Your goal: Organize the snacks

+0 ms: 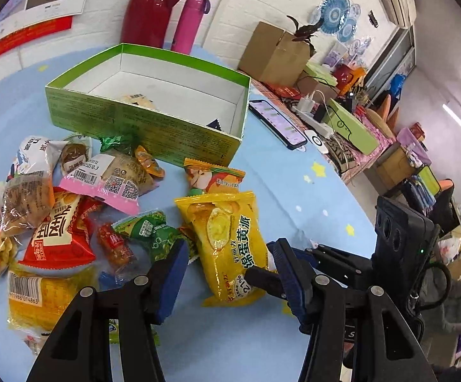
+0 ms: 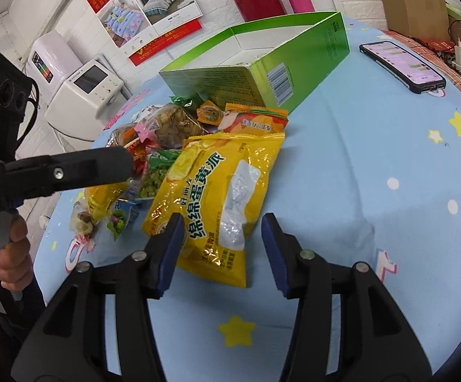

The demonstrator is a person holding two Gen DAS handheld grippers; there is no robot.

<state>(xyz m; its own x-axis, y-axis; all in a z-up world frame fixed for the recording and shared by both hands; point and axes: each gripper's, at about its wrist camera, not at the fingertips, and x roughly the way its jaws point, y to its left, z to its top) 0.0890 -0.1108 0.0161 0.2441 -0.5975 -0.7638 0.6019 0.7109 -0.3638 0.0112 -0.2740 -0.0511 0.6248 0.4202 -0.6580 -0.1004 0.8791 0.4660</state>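
Two open claws converged on a yellow egg-yolk pie packet (image 2: 217,197) lying flat on the star-printed blue tabletop (image 2: 373,165), just in front of a green cardboard box (image 1: 141,127) that held only a couple of items. The left claw (image 1: 227,273) hung spread over the packet's near end, holding nothing. The right claw (image 2: 221,248) straddled the same packet, one pad touching or nearly touching its edge, the other standing clear of it.

A clean lift probably called for closing the right claw on the packet's sealed end rather than its puffed middle, and for the left claw to draw aside first.

To the left, a heap of snacks crowded the packet: a red-wrapped cake (image 1: 57,232), a pink-edged packet (image 1: 109,181) and a green pea packet (image 1: 151,229). An orange fruit-print packet (image 1: 213,175) lay between it and the box wall, the likeliest snag on the way in. Further right, a smartphone (image 1: 276,122) lay beside the box.
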